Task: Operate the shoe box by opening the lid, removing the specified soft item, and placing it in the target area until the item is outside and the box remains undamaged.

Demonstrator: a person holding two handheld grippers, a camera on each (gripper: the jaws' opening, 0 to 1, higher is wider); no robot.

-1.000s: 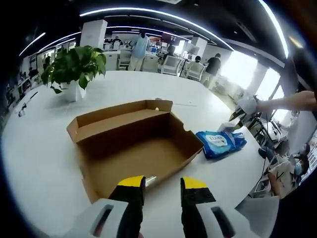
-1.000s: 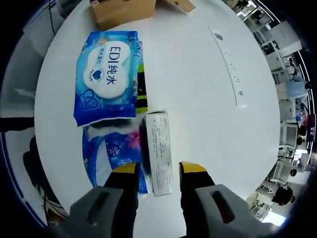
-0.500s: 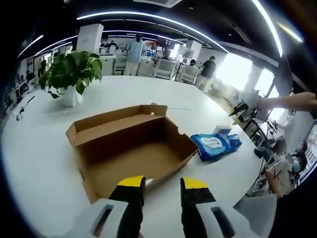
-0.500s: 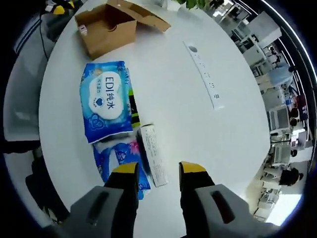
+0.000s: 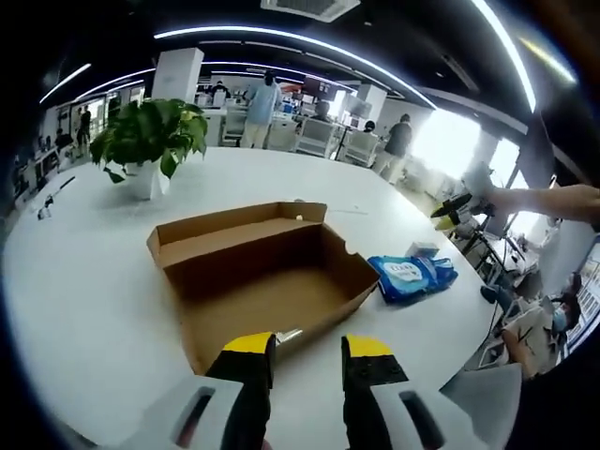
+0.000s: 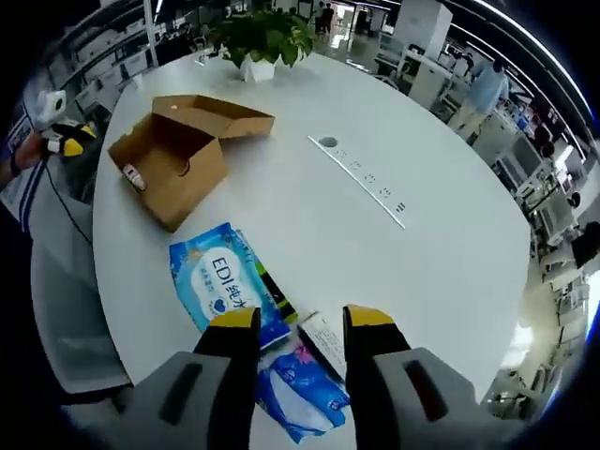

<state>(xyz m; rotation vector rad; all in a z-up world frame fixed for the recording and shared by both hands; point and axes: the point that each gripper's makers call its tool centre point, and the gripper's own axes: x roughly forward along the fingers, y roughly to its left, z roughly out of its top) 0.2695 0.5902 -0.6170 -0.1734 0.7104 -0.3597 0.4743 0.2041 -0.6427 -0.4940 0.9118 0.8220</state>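
The brown cardboard shoe box [image 5: 265, 274] lies open on the white table, its lid flap folded back on the far side. My left gripper [image 5: 307, 345] hovers open just short of the box's near wall, holding nothing. A blue soft wipes pack [image 5: 411, 275] lies to the right of the box. In the right gripper view the same pack [image 6: 223, 289] lies below the box [image 6: 176, 150]. My right gripper [image 6: 300, 319] is open above a second blue pack [image 6: 302, 382] and a small white carton [image 6: 325, 341], well off the table.
A potted plant [image 5: 152, 139] stands behind the box. A long white power strip [image 6: 362, 180] lies across the table's middle. A person's hand holds the right gripper [image 5: 454, 208] past the table's right edge. People and desks fill the office beyond.
The right gripper view has risen and tilted away from the packs, so the box and plant now show. The left gripper view shifted slightly. Nothing on the table moved.
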